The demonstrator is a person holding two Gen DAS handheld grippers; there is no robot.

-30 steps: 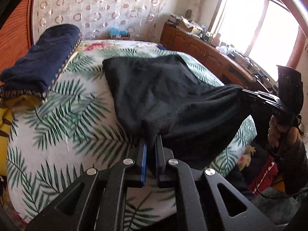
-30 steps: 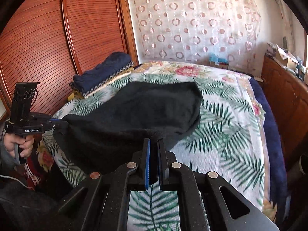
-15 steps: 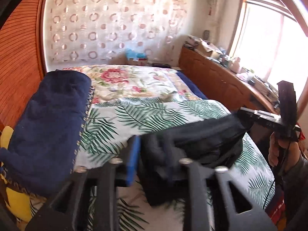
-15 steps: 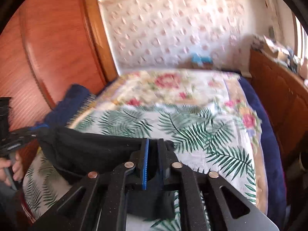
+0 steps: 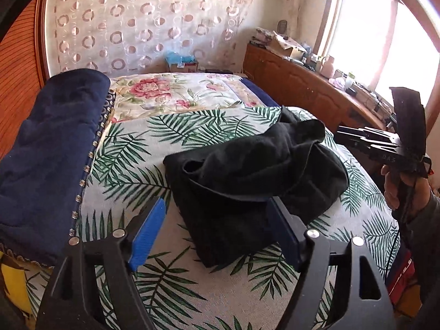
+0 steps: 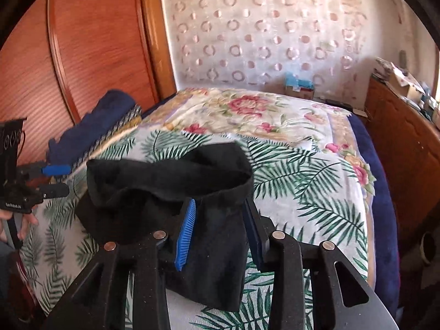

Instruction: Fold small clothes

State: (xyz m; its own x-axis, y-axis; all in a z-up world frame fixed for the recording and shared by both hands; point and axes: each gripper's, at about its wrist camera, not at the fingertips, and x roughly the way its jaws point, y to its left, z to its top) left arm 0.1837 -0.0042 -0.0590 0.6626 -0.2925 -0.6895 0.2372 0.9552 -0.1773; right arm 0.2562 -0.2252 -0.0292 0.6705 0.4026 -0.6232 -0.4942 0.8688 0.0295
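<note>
Spreading across both views, the bed (image 5: 192, 297) fills most of the frame, though its near edge is cut off by the black gripper frames and its far corners bend away in the fisheye. A palm-leaf sheet (image 6: 308, 192) covers the near half; a flowered quilt (image 6: 247, 107) lies beyond it. Along the bed's left side sits a stack of dark blue bedding (image 5: 49, 148), its lower end running out of frame. The wooden sideboard (image 5: 302, 88) under the bright window carries clutter too small and washed out to name.

On the palm-leaf sheet lies the black garment (image 5: 247, 181), doubled over into a loose, bunched heap. Its top layer arches up in a hollow fold instead of lying flat, and the edges do not line up. The cloth is so dark that seams and shape are hard to read; what kind of garment it is I cannot tell.

The left gripper (image 5: 217, 231) has its jaws opening, now wide, with the near part of the garment lying between them and neither blue pad pressing on it. The right gripper (image 6: 220, 225) has its jaws opening too, at a narrower gap; a flap of the garment hangs between them, and the pads look just clear of the cloth. A hand (image 5: 396, 184) holds the right gripper's handle, its sleeve cut off at the frame edge.
</note>
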